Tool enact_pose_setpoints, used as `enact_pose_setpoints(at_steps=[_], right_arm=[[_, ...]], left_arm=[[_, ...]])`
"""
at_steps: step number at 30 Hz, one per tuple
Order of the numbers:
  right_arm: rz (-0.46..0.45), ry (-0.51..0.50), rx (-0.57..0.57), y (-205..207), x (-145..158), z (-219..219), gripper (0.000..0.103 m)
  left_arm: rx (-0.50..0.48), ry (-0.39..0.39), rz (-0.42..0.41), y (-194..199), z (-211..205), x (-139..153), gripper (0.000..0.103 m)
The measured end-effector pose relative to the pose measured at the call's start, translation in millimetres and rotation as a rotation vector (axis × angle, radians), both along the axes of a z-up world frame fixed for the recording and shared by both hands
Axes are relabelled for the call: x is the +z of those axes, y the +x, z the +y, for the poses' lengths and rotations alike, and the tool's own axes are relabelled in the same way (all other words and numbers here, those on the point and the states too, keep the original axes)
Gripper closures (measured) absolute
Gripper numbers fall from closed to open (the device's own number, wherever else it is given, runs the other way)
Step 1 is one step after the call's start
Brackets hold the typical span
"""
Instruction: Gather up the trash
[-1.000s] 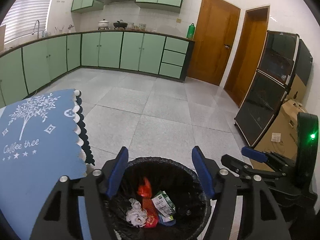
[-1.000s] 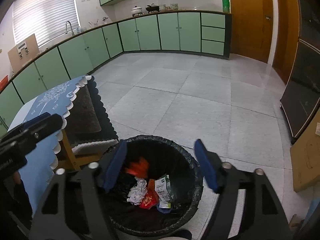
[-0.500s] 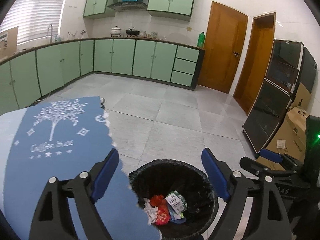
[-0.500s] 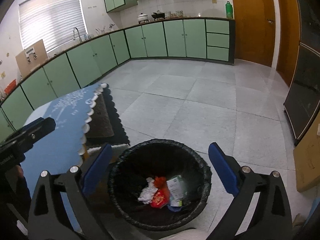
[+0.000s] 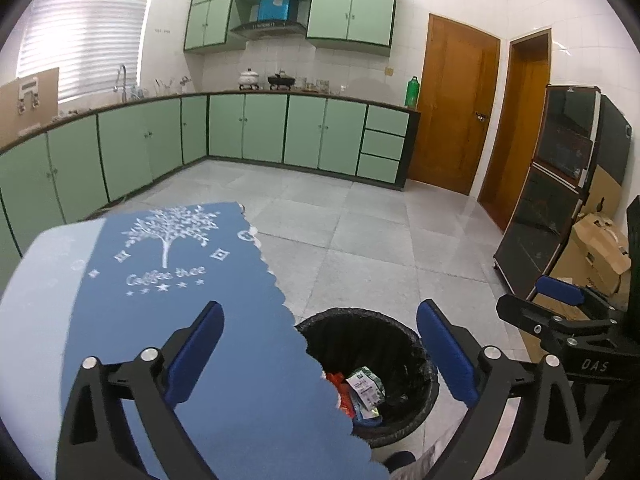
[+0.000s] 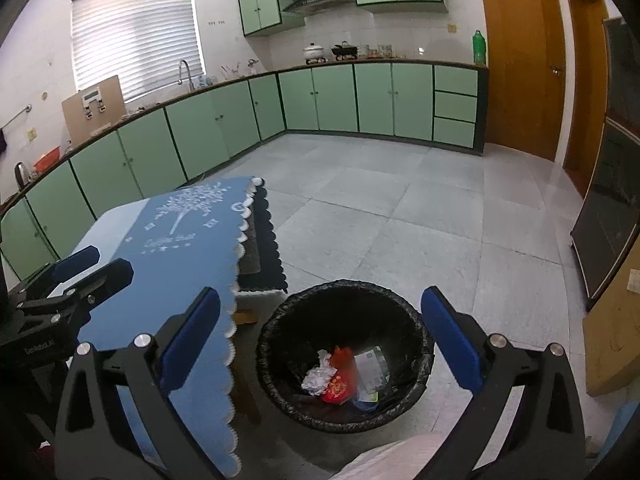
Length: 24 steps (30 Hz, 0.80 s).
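A black bin (image 6: pixel 420 344) lined with a black bag stands on the floor beside the table; it also shows in the left wrist view (image 5: pixel 416 340). Inside lie a red wrapper (image 6: pixel 340 380), crumpled white paper (image 6: pixel 318 378) and a green and white packet (image 6: pixel 372 368). My right gripper (image 6: pixel 320 344) is open and empty, high above the bin. My left gripper (image 5: pixel 320 356) is open and empty, above the table edge and the bin. The right gripper shows at the right of the left wrist view (image 5: pixel 560 320).
A table with a blue "Coffee tree" cloth (image 5: pixel 168 280) stands left of the bin. Green cabinets (image 5: pixel 304 132) line the far walls. Wooden doors (image 5: pixel 452 108), a dark glass cabinet (image 5: pixel 560 200) and cardboard boxes (image 5: pixel 596 252) are at the right.
Both grippers have risen and pulled back from the bin, and have opened wider. The left one has moved left over the table. The red wrapper has dropped into the bin.
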State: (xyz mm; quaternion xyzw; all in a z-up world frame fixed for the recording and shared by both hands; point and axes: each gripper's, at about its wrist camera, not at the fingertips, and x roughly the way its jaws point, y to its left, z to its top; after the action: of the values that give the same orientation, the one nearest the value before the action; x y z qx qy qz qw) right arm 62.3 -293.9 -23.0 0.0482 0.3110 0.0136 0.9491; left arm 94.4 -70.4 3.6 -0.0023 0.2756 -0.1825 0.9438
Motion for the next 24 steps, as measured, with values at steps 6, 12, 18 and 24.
enact_pose_setpoints(at_steps=[6, 12, 18, 24], right_arm=[[0.003, -0.009, 0.02, -23.9, 16.0, 14.7, 0.005], [0.021, -0.02, 0.038, -33.5, 18.9, 25.1, 0.005], [0.006, -0.004, 0.027, -36.3, 25.1, 27.2, 0.005], [-0.019, -0.012, 0.034, -40.1, 31.2, 29.4, 0.005]], left_arm=[[0.015, -0.004, -0.014, -25.2, 11.4, 17.8, 0.006], [0.025, -0.001, -0.016, -43.6, 17.4, 25.0, 0.006], [0.034, 0.018, -0.039, -55.8, 18.1, 30.6, 0.006], [0.038, 0.021, -0.049, -60.1, 19.2, 33.0, 0.006]])
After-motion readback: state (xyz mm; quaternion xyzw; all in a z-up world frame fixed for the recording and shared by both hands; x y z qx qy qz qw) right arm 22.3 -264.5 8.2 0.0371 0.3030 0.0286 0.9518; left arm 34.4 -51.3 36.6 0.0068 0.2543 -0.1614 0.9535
